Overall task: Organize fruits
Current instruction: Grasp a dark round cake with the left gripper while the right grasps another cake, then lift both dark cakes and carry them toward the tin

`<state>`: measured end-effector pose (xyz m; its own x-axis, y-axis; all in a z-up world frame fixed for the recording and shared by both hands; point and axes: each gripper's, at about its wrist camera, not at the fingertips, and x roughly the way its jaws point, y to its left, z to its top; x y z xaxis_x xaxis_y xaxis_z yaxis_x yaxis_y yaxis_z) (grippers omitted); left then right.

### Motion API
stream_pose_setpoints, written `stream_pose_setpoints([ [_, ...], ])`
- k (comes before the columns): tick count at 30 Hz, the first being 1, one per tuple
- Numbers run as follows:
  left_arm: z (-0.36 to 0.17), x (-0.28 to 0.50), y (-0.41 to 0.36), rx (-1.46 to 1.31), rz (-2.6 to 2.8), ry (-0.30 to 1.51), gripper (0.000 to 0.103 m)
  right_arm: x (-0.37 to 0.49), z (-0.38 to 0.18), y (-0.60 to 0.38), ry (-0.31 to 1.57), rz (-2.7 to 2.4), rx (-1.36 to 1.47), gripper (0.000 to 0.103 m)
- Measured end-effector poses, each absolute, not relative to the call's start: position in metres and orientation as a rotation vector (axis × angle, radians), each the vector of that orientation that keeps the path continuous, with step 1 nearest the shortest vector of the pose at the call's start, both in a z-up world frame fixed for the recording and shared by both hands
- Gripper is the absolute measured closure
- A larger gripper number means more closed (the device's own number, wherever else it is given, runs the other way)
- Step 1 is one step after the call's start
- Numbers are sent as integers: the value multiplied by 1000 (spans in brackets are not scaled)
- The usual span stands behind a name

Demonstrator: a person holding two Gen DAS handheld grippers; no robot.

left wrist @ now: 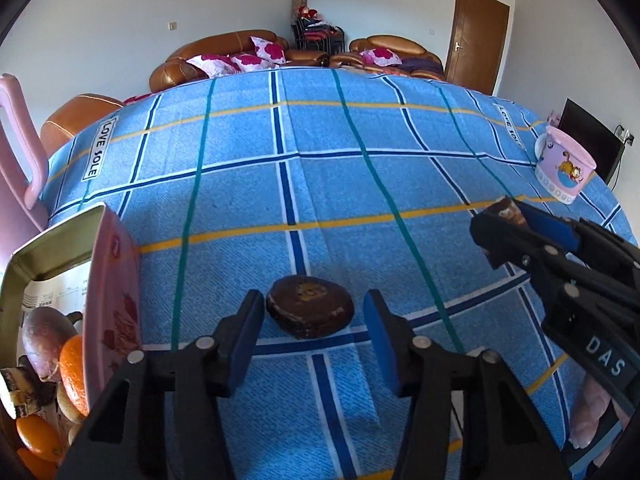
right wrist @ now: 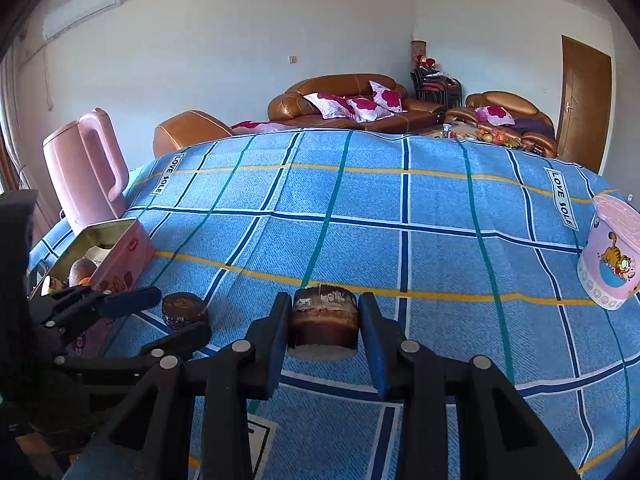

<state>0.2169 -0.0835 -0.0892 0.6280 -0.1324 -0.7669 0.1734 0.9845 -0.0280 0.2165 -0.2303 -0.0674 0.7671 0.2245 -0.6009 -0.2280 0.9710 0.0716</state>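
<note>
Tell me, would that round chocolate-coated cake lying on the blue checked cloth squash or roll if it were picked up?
The round chocolate-coated cake lies flat, so it probably won't roll. A pale cream seam shows at its edge, suggesting a soft filling that could squash under a hard squeeze. Its glossy coating already looks chipped on top, so it may crack or crumble.

I read "LOVE SOLE" on the blue checked cloth labels; "DAS" on the right hand-held gripper.

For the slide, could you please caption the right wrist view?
Right claw grips a chocolate cake slice above the blue checked cloth.
</note>
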Motion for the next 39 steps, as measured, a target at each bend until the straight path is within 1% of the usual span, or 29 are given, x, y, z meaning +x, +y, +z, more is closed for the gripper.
stream_pose_setpoints([
  [2,-91,220,-82,42,-176,889,58,216,-68,-230,652,251,-10,67],
  [5,-90,220,-80,26,-183,883,59,215,-68,-229,653,267,-13,67],
  [20,-68,202,-73,18,-167,726,59,201,-60,-228,575,325,-21,67],
  [39,-59,189,-71,25,-139,635,59,186,-53,-227,485,336,-38,67],
])
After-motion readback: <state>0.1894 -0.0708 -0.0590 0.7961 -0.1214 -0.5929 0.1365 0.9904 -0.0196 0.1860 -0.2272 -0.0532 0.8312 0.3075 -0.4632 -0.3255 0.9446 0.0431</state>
